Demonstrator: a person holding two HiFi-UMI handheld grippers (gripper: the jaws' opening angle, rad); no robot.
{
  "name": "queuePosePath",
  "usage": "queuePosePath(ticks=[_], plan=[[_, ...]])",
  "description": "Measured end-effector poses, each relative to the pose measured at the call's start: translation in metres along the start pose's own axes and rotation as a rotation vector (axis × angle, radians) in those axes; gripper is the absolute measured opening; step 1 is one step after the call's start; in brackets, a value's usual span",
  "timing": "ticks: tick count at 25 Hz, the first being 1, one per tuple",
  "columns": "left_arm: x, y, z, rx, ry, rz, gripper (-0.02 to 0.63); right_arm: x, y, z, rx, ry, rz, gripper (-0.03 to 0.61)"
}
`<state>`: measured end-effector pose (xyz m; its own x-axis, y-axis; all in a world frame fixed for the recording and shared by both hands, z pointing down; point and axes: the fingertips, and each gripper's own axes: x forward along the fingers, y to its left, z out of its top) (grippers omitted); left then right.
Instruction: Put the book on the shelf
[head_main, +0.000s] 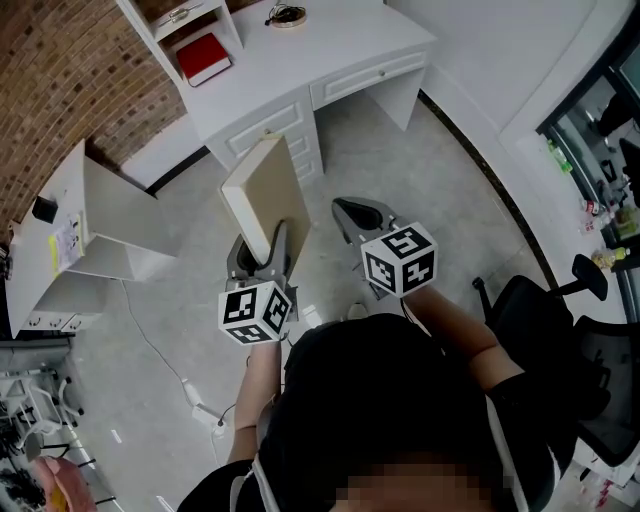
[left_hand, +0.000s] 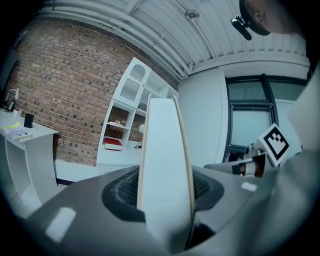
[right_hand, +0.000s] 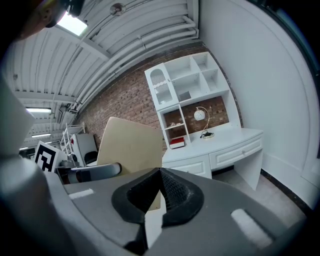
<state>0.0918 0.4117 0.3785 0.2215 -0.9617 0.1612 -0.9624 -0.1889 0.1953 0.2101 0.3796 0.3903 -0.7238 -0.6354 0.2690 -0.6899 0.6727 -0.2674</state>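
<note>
A cream-covered book (head_main: 265, 195) stands upright between the jaws of my left gripper (head_main: 262, 246), which is shut on its lower edge. In the left gripper view the book (left_hand: 165, 150) fills the middle, edge-on, clamped between the pads (left_hand: 125, 187). My right gripper (head_main: 346, 209) hangs beside it on the right, shut and empty; in its own view the jaws (right_hand: 161, 174) meet with nothing between them. The white shelf unit (right_hand: 190, 85) stands on a white desk (head_main: 300, 60) ahead of both grippers, with a red book (head_main: 203, 58) in a low compartment.
A second white desk (head_main: 60, 250) stands on the left against the brick wall. A black office chair (head_main: 560, 320) is on the right by glass doors. A cable (head_main: 150, 340) trails over the grey floor. A small lamp (right_hand: 201, 116) sits on the desk.
</note>
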Motion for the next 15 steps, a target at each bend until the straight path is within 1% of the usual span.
queuePosePath(ticks=[6, 10, 15], plan=[[0.024, -0.017, -0.001, 0.008, 0.001, -0.001, 0.210, 0.001, -0.028, 0.000, 0.001, 0.011, 0.005, -0.003], [0.036, -0.018, -0.005, 0.002, 0.019, 0.000, 0.210, 0.002, -0.039, 0.001, 0.012, 0.015, 0.008, -0.003], [0.054, -0.019, -0.001, 0.010, 0.022, -0.006, 0.210, 0.007, -0.057, 0.006, 0.026, 0.011, -0.010, -0.003]])
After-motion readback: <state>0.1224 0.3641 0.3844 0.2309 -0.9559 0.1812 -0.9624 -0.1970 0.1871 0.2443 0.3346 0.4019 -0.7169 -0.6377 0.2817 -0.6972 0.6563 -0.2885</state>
